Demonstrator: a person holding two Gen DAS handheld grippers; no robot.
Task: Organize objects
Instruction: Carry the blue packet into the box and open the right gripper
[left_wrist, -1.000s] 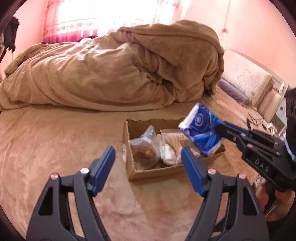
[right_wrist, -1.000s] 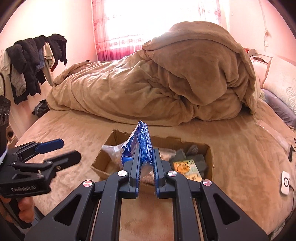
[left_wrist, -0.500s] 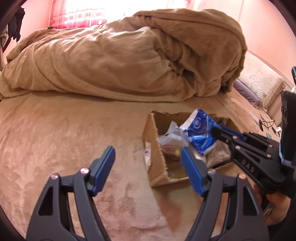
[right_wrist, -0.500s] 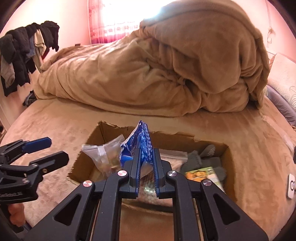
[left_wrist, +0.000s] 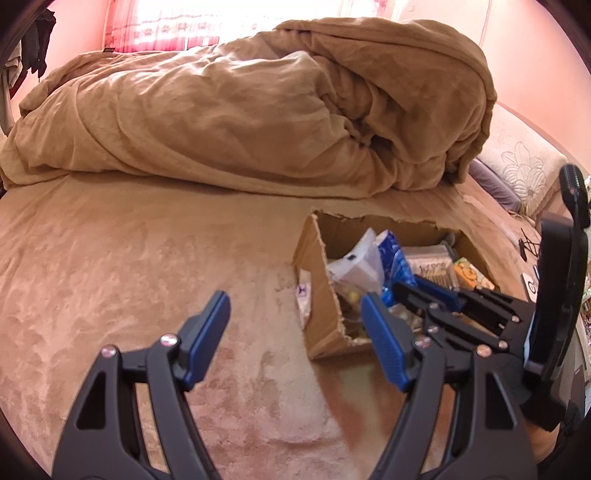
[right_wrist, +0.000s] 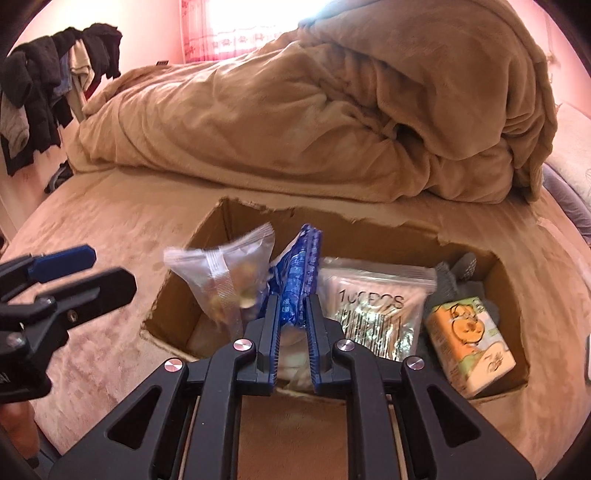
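An open cardboard box sits on the tan bed cover. My right gripper reaches down into it, and a blue printed packet stands on edge between its pads, still pinched at the tips as the jaws start opening. The packet is wedged between a clear snack bag and a bag of cotton swabs. My left gripper hovers open and holds nothing, just left of the box's near corner.
An orange tissue pack and a grey glove fill the box's right end. A small white packet lies against the box's left wall outside. A heaped tan blanket rises behind, and clothes hang at far left.
My right gripper came down and forward, bringing the blue packet from above the box to inside it. My left gripper sank and shifted left of the box, still open.
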